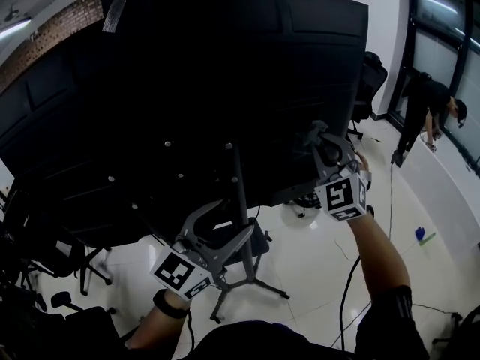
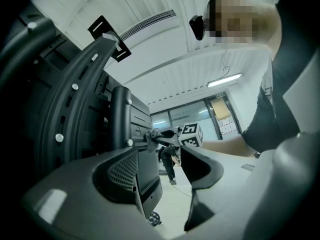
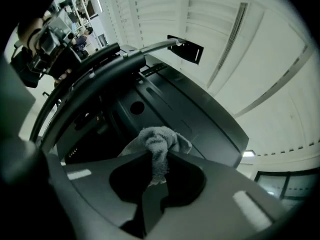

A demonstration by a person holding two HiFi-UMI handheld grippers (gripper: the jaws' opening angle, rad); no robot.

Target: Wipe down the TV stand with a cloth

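Observation:
The big black back of the TV fills the head view, carried on a grey stand pole with splayed legs. My right gripper is shut on a grey cloth and holds it against the TV's lower right back edge. In the right gripper view the cloth bunches out between the closed jaws onto the black panel. My left gripper is open, lower down beside the pole. Its jaws stand apart with nothing held. The right gripper shows beyond them.
Office chairs stand behind the TV at the right and at the lower left. A person bends over by the windows at the right. A cable and a small blue item lie on the white floor.

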